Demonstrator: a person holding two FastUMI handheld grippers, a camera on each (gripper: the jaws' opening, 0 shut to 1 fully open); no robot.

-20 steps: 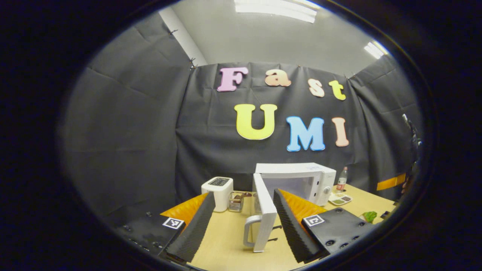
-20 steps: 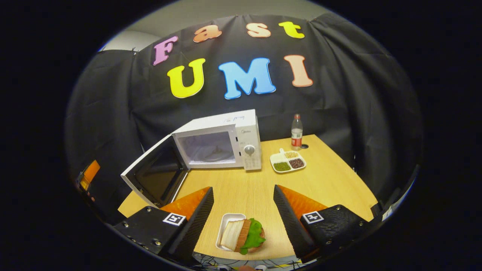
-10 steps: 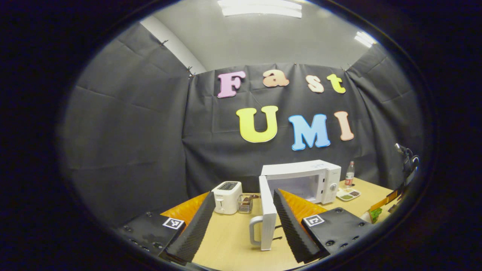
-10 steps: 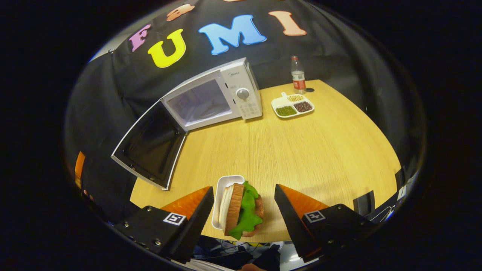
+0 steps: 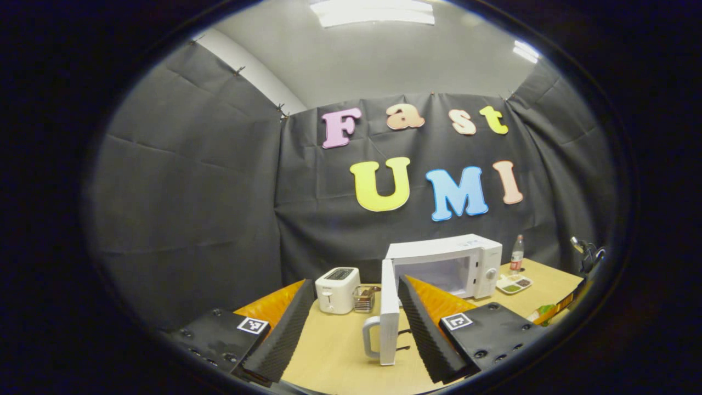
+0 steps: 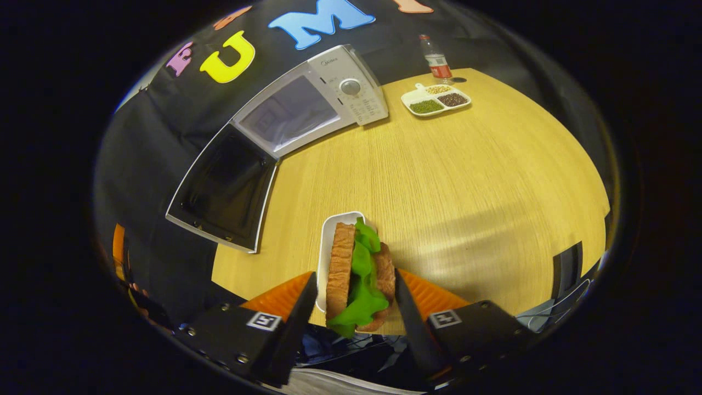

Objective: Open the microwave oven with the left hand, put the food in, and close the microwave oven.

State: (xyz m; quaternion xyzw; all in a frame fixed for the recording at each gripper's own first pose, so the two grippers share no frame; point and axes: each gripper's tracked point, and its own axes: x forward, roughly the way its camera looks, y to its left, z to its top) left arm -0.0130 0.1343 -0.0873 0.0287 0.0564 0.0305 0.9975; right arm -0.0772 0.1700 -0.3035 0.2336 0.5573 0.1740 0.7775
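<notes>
Microwave oven (image 6: 329, 93) sits at the far left of the wooden table (image 6: 466, 181), white body, dial panel on its right side, cavity exposed. Its door (image 6: 222, 186) is swung wide open, dark inner window facing up toward the right gripper view, overhanging the table's left edge. In the left gripper view the same door (image 5: 389, 312) is seen edge-on with its grey handle (image 5: 370, 340) toward the camera, standing between the left gripper's fingers but farther off, not touched. Left gripper (image 5: 351, 334) is spread apart, holding nothing, hovering at the table's near left side. Sandwich (image 6: 359, 274), bread slices with green lettuce, stands on edge in a small white tray (image 6: 332, 241) at the table's near edge, middle. Right gripper (image 6: 351, 323) straddles the sandwich, fingers apart with one on each side; the right one looks just against the bread, left one close beside the tray, contact unclear, so not clamped. White toaster (image 5: 337, 289) stands left of the microwave at the far left edge, with a small clear container (image 5: 363, 299) just beside it. White divided dish (image 6: 436, 100) with green, dark and pale fillings lies right of the microwave near the far edge, and a plastic bottle (image 6: 436, 57) with a red label stands upright just behind it.
</notes>
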